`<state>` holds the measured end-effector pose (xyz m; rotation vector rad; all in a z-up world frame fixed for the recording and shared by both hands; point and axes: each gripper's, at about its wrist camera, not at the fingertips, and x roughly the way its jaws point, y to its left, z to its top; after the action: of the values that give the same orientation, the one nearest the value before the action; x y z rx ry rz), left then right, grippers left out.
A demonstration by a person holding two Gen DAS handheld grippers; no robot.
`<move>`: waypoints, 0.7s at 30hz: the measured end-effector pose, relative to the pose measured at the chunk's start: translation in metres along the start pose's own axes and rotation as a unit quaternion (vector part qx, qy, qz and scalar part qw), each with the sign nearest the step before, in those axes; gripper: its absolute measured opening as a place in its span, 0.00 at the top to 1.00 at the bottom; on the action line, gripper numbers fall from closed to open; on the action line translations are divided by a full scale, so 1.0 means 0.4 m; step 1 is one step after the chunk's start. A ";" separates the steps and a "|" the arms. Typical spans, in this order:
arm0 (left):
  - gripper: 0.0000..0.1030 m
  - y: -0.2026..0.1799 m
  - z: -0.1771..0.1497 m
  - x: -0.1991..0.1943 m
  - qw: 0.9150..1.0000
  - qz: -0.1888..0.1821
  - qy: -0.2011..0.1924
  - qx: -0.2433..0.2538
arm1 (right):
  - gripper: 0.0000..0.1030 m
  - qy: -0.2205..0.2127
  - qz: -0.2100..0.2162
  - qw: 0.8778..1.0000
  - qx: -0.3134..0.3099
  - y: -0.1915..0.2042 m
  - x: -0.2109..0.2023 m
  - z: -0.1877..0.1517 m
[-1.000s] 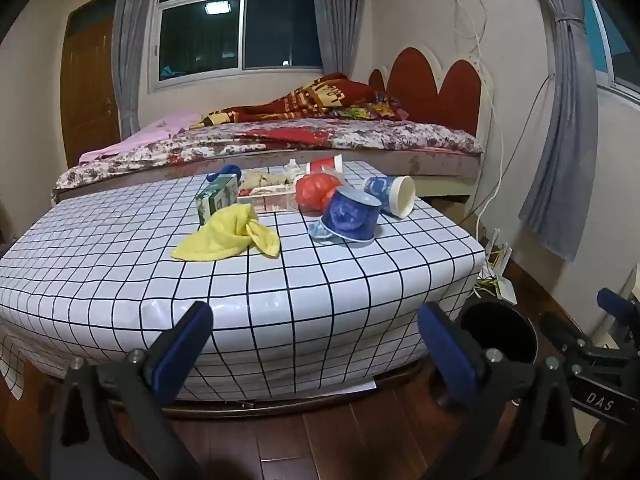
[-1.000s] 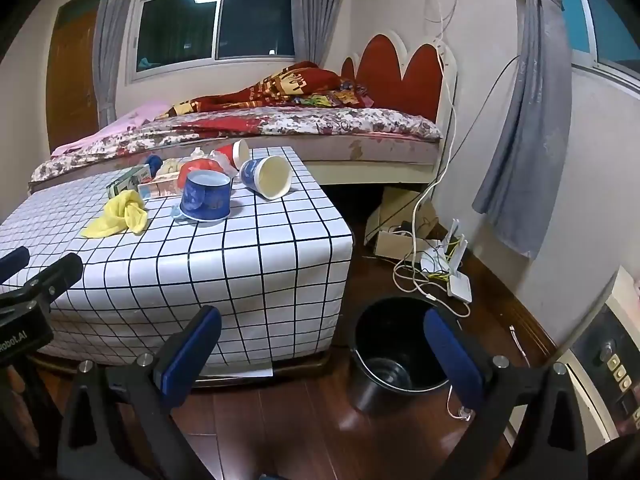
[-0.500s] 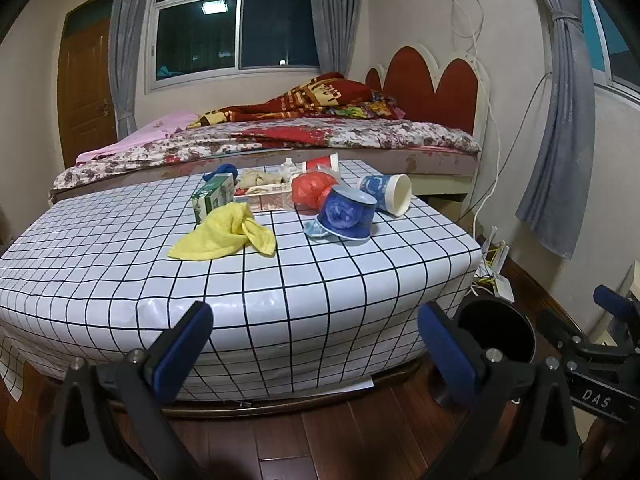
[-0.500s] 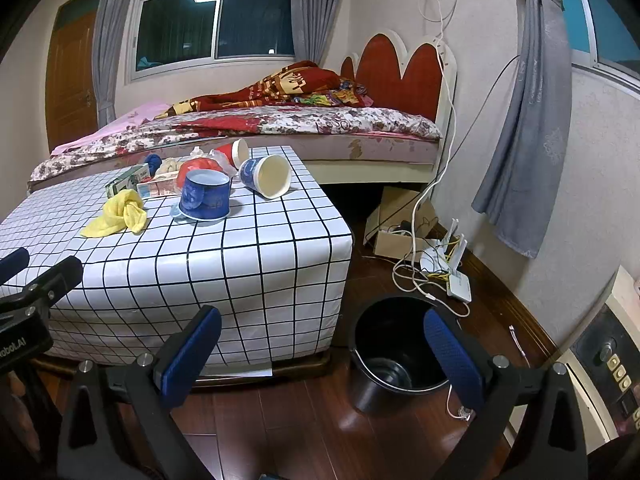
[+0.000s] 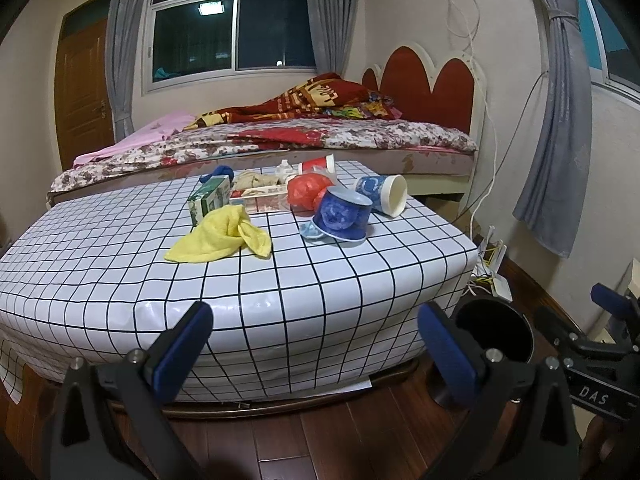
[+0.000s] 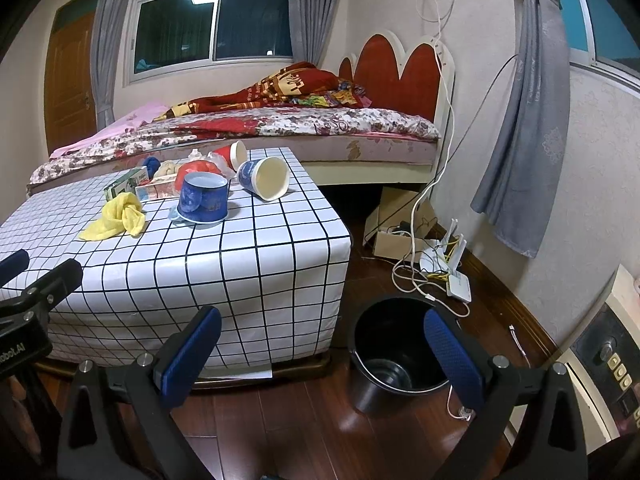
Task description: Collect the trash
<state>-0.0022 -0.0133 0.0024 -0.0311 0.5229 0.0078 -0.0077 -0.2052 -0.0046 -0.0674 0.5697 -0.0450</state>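
Trash lies on a low table with a white grid cloth (image 5: 280,288) (image 6: 248,256): an upturned blue paper cup (image 5: 342,214) (image 6: 204,200), a second blue cup on its side (image 5: 382,192) (image 6: 264,178), a red cup (image 5: 318,166) (image 6: 234,154), a red plastic bag (image 5: 306,192), a green carton (image 5: 210,200) (image 6: 124,184) and a yellow cloth (image 5: 224,236) (image 6: 118,220). A black bin (image 6: 396,348) (image 5: 494,336) stands on the floor right of the table. My left gripper (image 5: 316,352) and right gripper (image 6: 320,354) both hang open and empty, short of the table's near edge.
A bed (image 5: 280,140) runs behind the table. Cables, a white router (image 6: 458,280) and a cardboard box (image 6: 400,220) lie on the wood floor by the right wall. An appliance panel (image 6: 608,356) is at the far right. A grey curtain (image 6: 520,140) hangs there.
Both views have shifted slightly back and up from the table; the objects on it have not moved. Both grippers stay open.
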 end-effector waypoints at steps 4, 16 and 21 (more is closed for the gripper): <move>0.00 -0.002 0.000 0.000 1.000 0.000 0.000 0.001 | 0.01 0.000 0.000 1.000 0.000 -0.003 -0.002 0.001; 0.00 -0.008 0.002 0.000 1.000 -0.002 0.001 0.002 | 0.01 0.000 0.000 1.000 0.002 -0.005 -0.001 0.003; 0.00 -0.011 0.003 -0.001 1.000 0.000 0.001 0.002 | 0.01 -0.001 0.000 1.000 0.001 -0.006 -0.001 0.002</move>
<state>-0.0017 -0.0175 0.0036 -0.0276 0.5242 0.0060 -0.0077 -0.2076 -0.0034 -0.0654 0.5684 -0.0452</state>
